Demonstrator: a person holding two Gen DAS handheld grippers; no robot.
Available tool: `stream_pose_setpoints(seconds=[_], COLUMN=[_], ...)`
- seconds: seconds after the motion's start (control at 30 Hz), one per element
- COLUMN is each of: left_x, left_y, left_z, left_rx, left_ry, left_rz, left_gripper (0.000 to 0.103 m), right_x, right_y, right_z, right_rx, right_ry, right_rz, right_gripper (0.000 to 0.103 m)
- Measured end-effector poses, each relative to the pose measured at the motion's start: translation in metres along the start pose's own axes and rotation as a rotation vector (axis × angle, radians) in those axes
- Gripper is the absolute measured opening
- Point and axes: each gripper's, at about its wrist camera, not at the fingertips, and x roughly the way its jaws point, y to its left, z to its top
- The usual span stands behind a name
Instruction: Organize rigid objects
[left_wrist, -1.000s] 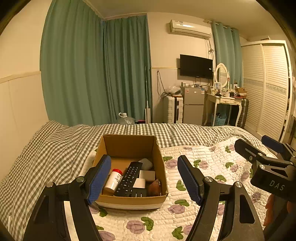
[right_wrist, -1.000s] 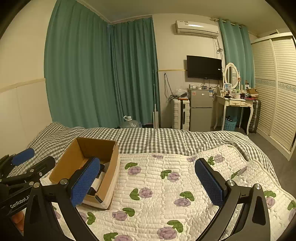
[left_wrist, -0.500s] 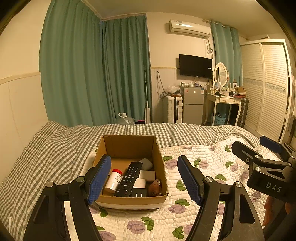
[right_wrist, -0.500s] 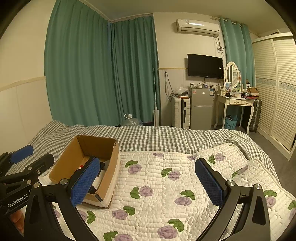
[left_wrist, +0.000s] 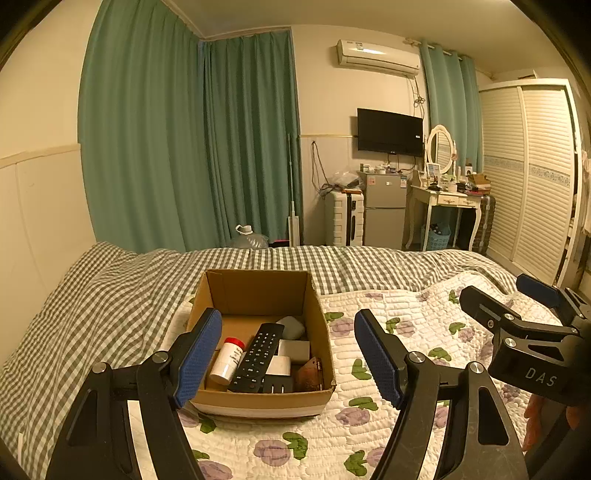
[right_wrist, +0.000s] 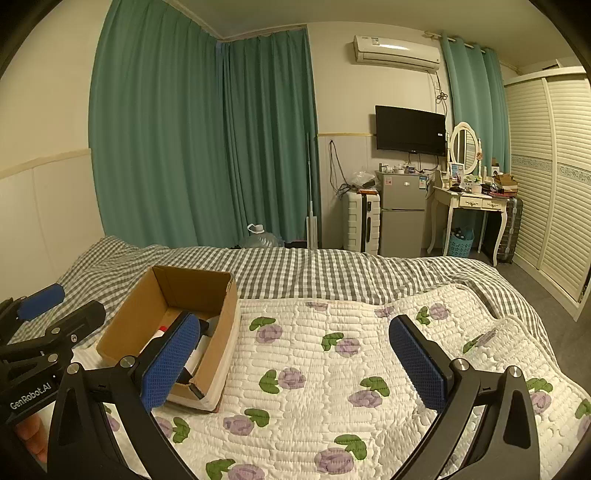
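An open cardboard box (left_wrist: 317, 314) sits on the bed; it also shows in the right wrist view (right_wrist: 225, 317). Inside lie a black remote (left_wrist: 258, 356), a white bottle with a red cap (left_wrist: 229, 360), a grey rounded object (left_wrist: 291, 326), white blocks (left_wrist: 293, 350) and a brown item (left_wrist: 309, 374). My left gripper (left_wrist: 288, 360) is open and empty, held above the box's near edge. My right gripper (right_wrist: 295, 363) is open and empty above the quilt, right of the box. Each gripper shows in the other's view: the right (left_wrist: 524, 325), the left (right_wrist: 48, 321).
The bed has a white floral quilt (right_wrist: 332, 369) over a grey checked cover (left_wrist: 92, 302). Beyond the bed stand green curtains (left_wrist: 184, 147), a white suitcase (left_wrist: 343, 218), a small fridge (left_wrist: 384, 212), a dressing table (left_wrist: 450, 199) and a slatted wardrobe (left_wrist: 528, 177).
The right gripper has drifted slightly left and down in the left wrist view. The box and its contents have not moved.
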Motion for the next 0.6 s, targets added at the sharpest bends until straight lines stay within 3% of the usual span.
stream_pose_setpoints(seconds=[0.6], left_x=[-0.001], left_y=[-0.0003], left_z=[-0.0031], left_rx=[0.002], left_ry=[-0.003], left_rz=[0.006], left_gripper=[0.077], right_x=[0.004], right_y=[-0.0017], right_z=[-0.0069], right_rx=[-0.002], right_ry=[0.016], right_rz=[-0.001], right_gripper=[0.103])
